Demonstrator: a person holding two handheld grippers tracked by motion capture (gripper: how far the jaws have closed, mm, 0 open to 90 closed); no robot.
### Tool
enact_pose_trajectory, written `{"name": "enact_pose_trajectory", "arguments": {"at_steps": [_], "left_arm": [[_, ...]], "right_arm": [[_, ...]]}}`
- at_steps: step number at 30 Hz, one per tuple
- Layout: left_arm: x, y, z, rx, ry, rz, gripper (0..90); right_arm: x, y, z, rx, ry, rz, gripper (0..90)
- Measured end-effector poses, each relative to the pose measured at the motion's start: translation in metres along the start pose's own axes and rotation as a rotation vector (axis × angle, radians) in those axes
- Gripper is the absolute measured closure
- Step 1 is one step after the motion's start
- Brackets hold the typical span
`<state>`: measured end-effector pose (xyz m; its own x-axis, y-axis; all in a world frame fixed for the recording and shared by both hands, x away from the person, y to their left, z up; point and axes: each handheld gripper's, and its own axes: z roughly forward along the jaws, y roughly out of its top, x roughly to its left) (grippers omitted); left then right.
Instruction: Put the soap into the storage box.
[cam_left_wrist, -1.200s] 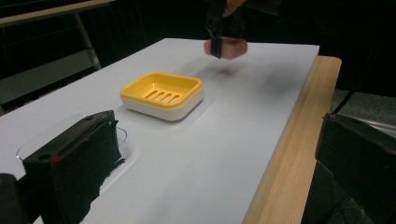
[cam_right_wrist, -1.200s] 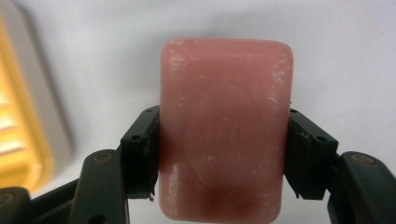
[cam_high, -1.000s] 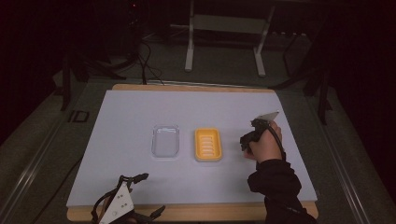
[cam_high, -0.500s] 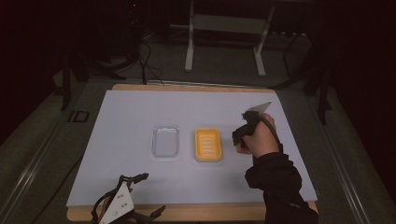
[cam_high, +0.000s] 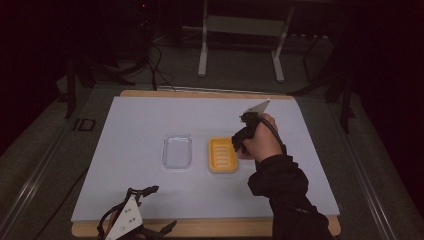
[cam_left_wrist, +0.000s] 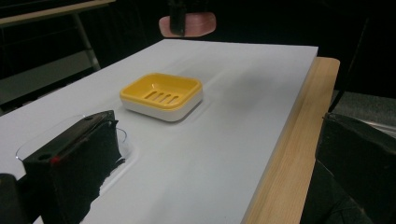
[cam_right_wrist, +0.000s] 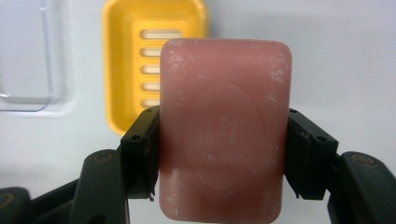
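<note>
A pink bar of soap (cam_right_wrist: 224, 135) is clamped by its two short sides in my right gripper (cam_right_wrist: 224, 154), which is shut on it. Held by a hand in a dark sleeve, my right gripper (cam_high: 241, 141) hangs over the right edge of the yellow slotted soap dish (cam_high: 222, 155). The dish (cam_right_wrist: 154, 60) lies below and left of the soap. From the left gripper view the soap (cam_left_wrist: 187, 23) floats above and beyond the dish (cam_left_wrist: 161, 95). My left gripper (cam_high: 161, 207) sits open at the table's front left, jaws wide apart with nothing between them.
A clear plastic lid (cam_high: 177, 151) lies flat just left of the dish; it is partly behind a jaw as the lid (cam_left_wrist: 70, 126). Both rest on a white sheet (cam_high: 310, 165) over a wooden tabletop (cam_left_wrist: 289, 154). Dark floor and metal stand legs (cam_high: 202, 50) lie behind.
My right gripper, holding the soap, has moved left and slightly away from the person, from beside the dish to over its right edge. The left gripper has not moved.
</note>
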<state>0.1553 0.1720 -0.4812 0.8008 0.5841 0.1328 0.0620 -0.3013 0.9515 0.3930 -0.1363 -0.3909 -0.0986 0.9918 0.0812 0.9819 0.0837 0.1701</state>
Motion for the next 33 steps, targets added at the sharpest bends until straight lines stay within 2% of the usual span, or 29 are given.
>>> {"name": "enact_pose_trajectory", "arguments": {"at_steps": [2,3,5,8,10,14,18,22,24,26,28,33], "left_arm": [[0.0,0.0,0.0,0.0,0.0,0.0,0.5],[0.0,0.0,0.0,0.0,-0.003,-0.001,0.5],[0.0,0.0,0.0,0.001,-0.004,0.0,0.5],[0.0,0.0,0.0,0.001,-0.004,0.001,0.5],[0.0,0.0,0.0,0.001,-0.005,0.0,0.5],[0.0,0.0,0.0,0.005,-0.008,0.002,0.5],[-0.001,0.0,0.0,0.003,-0.01,0.002,0.5],[-0.001,0.0,-0.001,0.0,-0.01,0.001,0.5],[0.0,0.0,-0.001,0.0,-0.012,0.0,0.5],[0.0,0.0,0.0,0.003,-0.014,0.001,0.5],[-0.001,0.0,0.0,0.003,-0.016,0.001,0.5],[-0.001,0.001,-0.001,0.003,-0.017,0.002,0.5]], "right_arm": [[0.002,0.0,0.0,0.0,0.002,-0.004,37.7],[0.009,0.001,0.0,0.006,0.013,-0.021,37.7],[0.014,0.002,0.001,0.009,0.016,-0.044,37.7],[0.02,0.004,0.005,0.015,0.039,-0.048,37.7],[0.021,0.004,0.006,0.012,0.037,-0.055,37.7],[0.029,0.008,0.019,-0.017,0.036,-0.048,37.7],[0.032,0.011,0.035,0.001,0.04,-0.039,37.7],[0.034,0.012,0.046,-0.009,0.03,-0.041,37.7],[0.035,0.014,0.058,-0.007,0.043,-0.039,37.7],[0.035,0.014,0.061,-0.002,0.042,-0.038,37.7],[0.038,0.014,0.069,-0.007,0.034,-0.062,37.7],[0.042,0.016,0.082,0.0,0.035,-0.082,37.7]]}}
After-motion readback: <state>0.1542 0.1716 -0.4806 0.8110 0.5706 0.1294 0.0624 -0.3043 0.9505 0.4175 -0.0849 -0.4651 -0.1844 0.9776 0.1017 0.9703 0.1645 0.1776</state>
